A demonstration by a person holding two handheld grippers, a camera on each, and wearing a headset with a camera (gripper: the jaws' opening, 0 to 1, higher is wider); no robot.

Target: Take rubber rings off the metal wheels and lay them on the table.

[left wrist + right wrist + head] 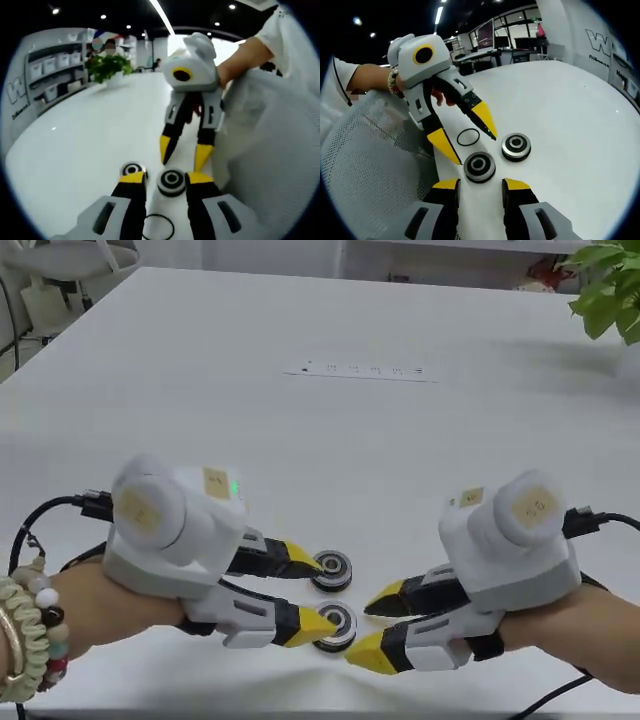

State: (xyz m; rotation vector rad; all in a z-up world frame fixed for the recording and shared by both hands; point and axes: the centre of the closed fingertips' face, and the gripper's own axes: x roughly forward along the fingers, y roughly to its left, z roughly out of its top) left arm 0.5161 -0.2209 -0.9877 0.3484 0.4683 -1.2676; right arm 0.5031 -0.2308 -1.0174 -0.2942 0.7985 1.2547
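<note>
Two small metal wheels lie near the white table's front edge. The near wheel (336,626) (171,181) (479,166) has a black outer band. The far wheel (331,569) (133,170) (516,146) shows a grey rim. My left gripper (320,592) (166,178) (471,142) is open, with the near wheel just ahead of its tips and untouched. Facing it, my right gripper (362,630) (481,184) (183,149) is open, with the near wheel just beyond its jaws. A loose black rubber ring (157,227) (468,137) lies flat on the table under the left gripper.
A white strip with markings (360,370) lies mid-table, far from the work. A green plant (610,290) stands at the back right and a chair (60,270) at the back left. Black cables (50,510) trail from both grippers. The table's front edge (300,708) is close.
</note>
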